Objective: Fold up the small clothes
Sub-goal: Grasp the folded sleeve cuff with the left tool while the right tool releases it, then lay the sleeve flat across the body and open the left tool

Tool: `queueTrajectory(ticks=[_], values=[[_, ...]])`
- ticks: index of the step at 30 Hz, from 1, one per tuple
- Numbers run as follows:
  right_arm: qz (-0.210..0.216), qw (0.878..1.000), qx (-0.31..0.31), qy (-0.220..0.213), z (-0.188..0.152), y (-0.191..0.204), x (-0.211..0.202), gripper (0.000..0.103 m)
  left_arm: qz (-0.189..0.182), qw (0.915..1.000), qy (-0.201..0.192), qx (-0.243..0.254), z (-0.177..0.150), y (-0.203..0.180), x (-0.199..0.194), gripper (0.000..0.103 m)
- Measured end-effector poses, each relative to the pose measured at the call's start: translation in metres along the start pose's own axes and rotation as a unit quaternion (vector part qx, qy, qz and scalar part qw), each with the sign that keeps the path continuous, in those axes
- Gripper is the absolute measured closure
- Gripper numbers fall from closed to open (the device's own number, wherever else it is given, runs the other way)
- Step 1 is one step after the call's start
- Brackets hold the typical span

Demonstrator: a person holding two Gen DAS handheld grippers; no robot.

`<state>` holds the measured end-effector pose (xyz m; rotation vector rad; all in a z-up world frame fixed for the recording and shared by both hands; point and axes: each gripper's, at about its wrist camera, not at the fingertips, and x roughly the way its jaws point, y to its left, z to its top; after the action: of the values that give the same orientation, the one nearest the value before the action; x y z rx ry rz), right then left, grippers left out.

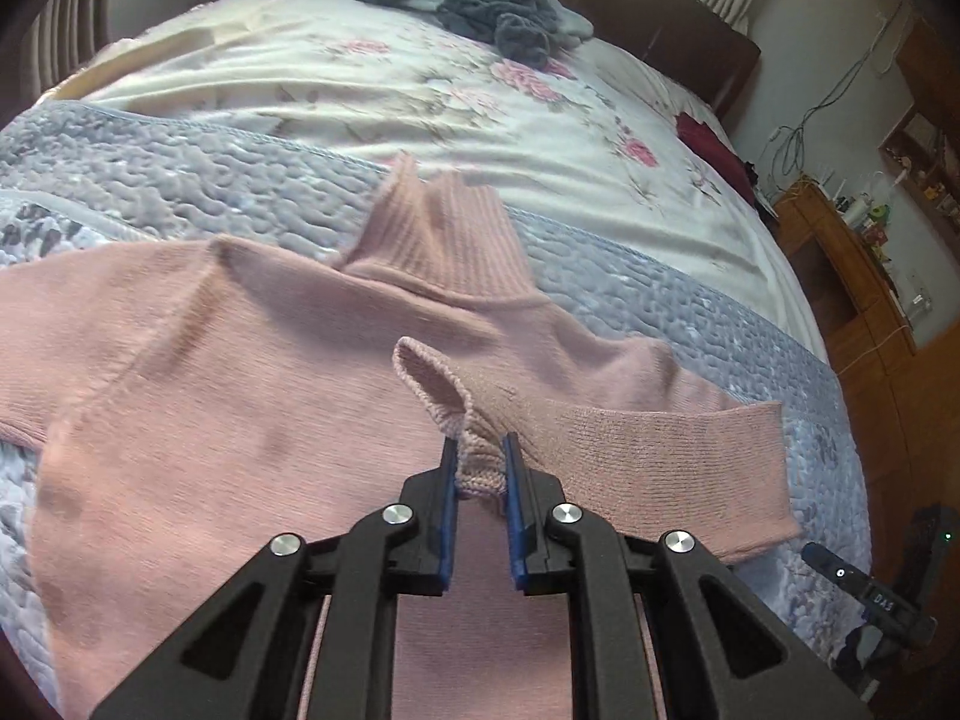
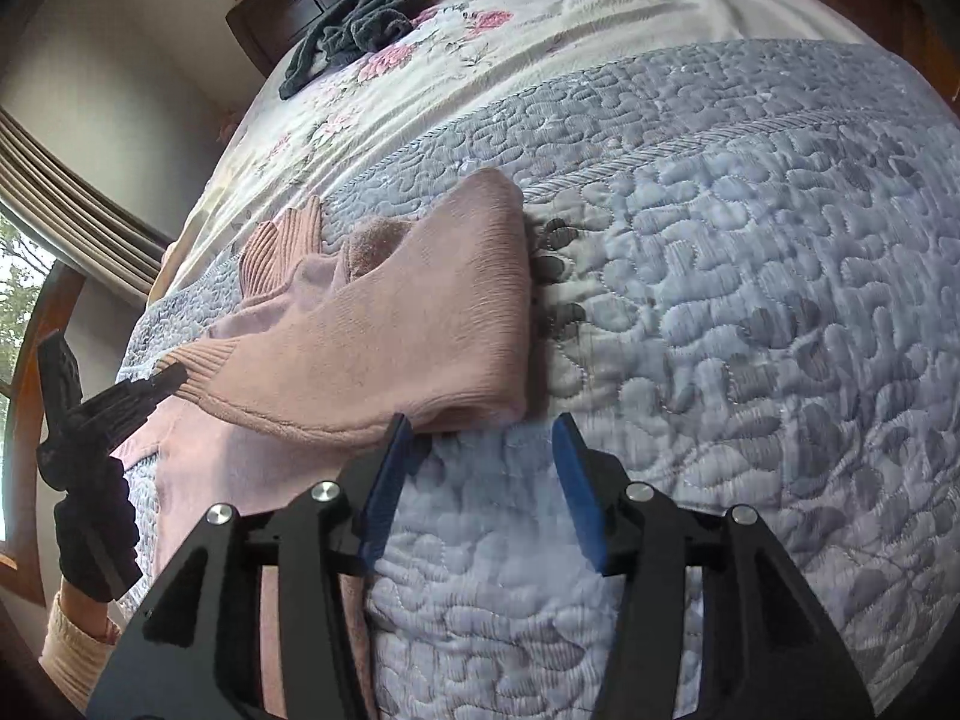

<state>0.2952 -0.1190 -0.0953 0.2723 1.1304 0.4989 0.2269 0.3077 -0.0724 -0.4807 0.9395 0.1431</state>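
Observation:
A pink knit turtleneck sweater (image 1: pixel 198 348) lies spread on the grey quilted bedspread (image 1: pixel 180 186), its ribbed collar (image 1: pixel 444 234) pointing to the far side. My left gripper (image 1: pixel 478 441) is shut on the ribbed cuff of a sleeve (image 1: pixel 660 456) folded across the body. In the right wrist view the same sweater (image 2: pixel 384 330) shows its folded right part, and my right gripper (image 2: pixel 483 426) stands open just off the fold's near corner, over bare quilt. The left gripper (image 2: pixel 168 381) appears there at the far left, held by a gloved hand (image 2: pixel 90 516).
A dark grey garment (image 1: pixel 480 0) lies heaped at the far end of the floral sheet (image 1: pixel 420 90). A dark red cloth (image 1: pixel 708 144) sits at the bed's right edge. Wooden furniture (image 1: pixel 852 276) with cables stands right of the bed. A dark headboard (image 2: pixel 282 18) and window are behind.

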Motion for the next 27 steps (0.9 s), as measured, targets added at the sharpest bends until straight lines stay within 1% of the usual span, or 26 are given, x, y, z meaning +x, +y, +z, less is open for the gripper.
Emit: queueTrajectory(ticks=[4,6,8,9,11,12,14,16,17,18,20,22,23,24,26,27], values=[[0.021,0.999,0.023,0.024,0.010,0.012,0.026,0.051,0.041,0.9989,-0.017,-0.018,0.011,0.045,-0.011,0.090],[0.033,0.998,0.033,0.035,0.013,0.018,0.040,0.051,0.049,0.9984,-0.012,-0.024,0.015,0.063,-0.008,0.090],[0.058,0.996,0.046,0.041,0.017,0.024,0.048,0.051,0.055,0.9979,-0.007,-0.034,0.015,0.078,-0.003,0.090],[0.066,0.996,0.051,0.044,0.019,0.027,0.052,0.048,0.058,0.9976,-0.004,-0.038,0.014,0.082,0.001,0.090],[0.051,0.996,0.054,0.051,0.021,0.031,0.061,0.048,0.068,0.9969,0.002,-0.039,0.013,0.090,0.008,0.090],[0.044,0.996,0.052,0.057,0.021,0.032,0.065,0.053,0.069,0.9967,0.005,-0.041,0.012,0.094,0.012,0.090],[0.029,0.996,0.048,0.065,0.020,0.034,0.071,0.055,0.080,0.9959,0.011,-0.042,0.009,0.101,0.021,0.090],[0.007,0.997,0.033,0.074,0.016,0.037,0.076,0.055,0.091,0.9949,0.022,-0.039,0.005,0.106,0.029,0.089],[-0.006,0.996,0.026,0.082,0.013,0.038,0.081,0.058,0.096,0.9942,0.028,-0.038,0.003,0.109,0.034,0.089],[-0.017,0.996,0.017,0.085,0.011,0.039,0.084,0.060,0.101,0.9936,0.035,-0.037,0.001,0.111,0.039,0.088],[-0.032,0.996,-0.001,0.083,0.007,0.043,0.086,0.060,0.106,0.9933,0.038,-0.028,-0.001,0.112,0.043,0.086],[-0.043,0.995,-0.014,0.084,0.006,0.047,0.085,0.060,0.111,0.9931,0.035,-0.014,0.000,0.108,0.039,0.084],[-0.048,0.995,-0.019,0.086,0.008,0.048,0.083,0.060,0.116,0.9926,0.033,-0.011,0.001,0.107,0.034,0.079],[-0.054,0.995,-0.026,0.086,0.009,0.052,0.079,0.058,0.117,0.9927,0.027,-0.012,0.003,0.107,0.027,0.077],[-0.062,0.995,-0.045,0.061,0.012,0.063,0.064,0.057,0.115,0.9932,0.000,-0.017,0.008,0.107,0.007,0.076],[-0.065,0.995,-0.059,0.042,0.013,0.072,0.055,0.057,0.113,0.9934,-0.013,-0.016,0.010,0.105,-0.003,0.073]])
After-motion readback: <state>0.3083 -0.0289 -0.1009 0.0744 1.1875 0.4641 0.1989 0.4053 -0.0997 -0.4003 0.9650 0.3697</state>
